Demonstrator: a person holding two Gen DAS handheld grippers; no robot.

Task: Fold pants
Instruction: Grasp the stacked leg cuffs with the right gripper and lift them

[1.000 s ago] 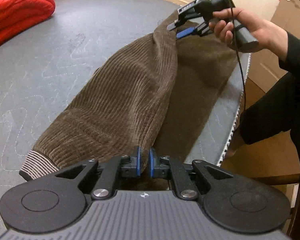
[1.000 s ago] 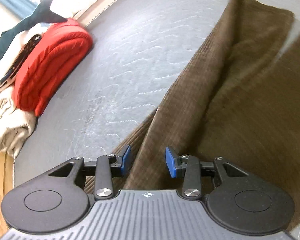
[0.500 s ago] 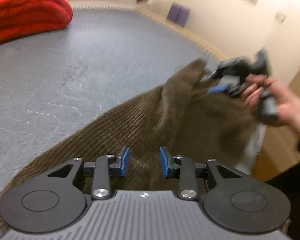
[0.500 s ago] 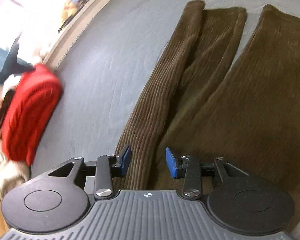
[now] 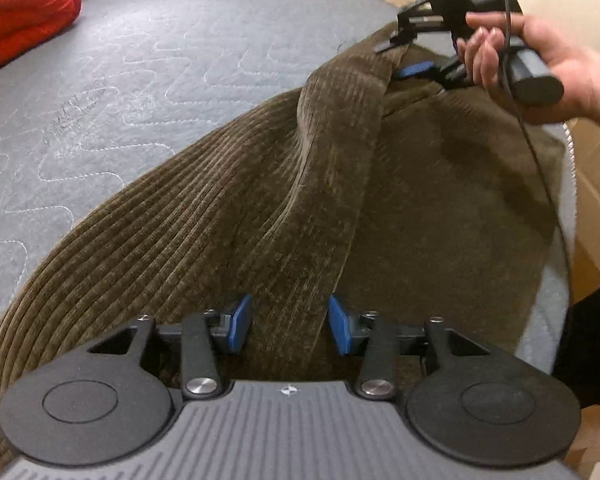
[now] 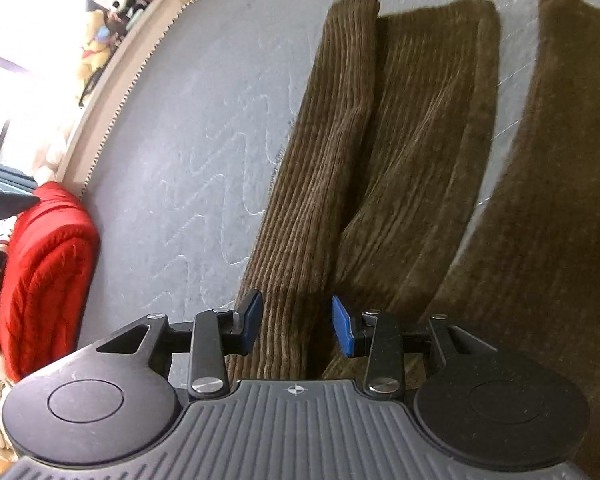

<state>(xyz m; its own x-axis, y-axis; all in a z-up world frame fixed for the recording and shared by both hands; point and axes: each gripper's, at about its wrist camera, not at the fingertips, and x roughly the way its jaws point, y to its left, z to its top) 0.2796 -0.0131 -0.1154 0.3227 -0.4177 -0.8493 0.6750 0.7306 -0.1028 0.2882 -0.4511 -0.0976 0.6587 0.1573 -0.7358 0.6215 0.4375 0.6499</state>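
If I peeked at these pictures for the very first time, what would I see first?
You'd spot the big brown ribbed pants first, spread over the grey quilted mattress and filling the middle of both views. Next, the left tongs up close at the bottom, blue pads apart with a raised ridge of cloth between them. Then the bright red blanket bundled at the mattress's edge.

Brown corduroy pants (image 5: 228,216) lie spread on the grey mattress (image 5: 140,60), one fold raised.

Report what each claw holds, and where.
Left claw: nothing; its jaws have just been opening, with the pants' ridge loose between them. Right claw: a pants fold sits between its pads; grip unclear.
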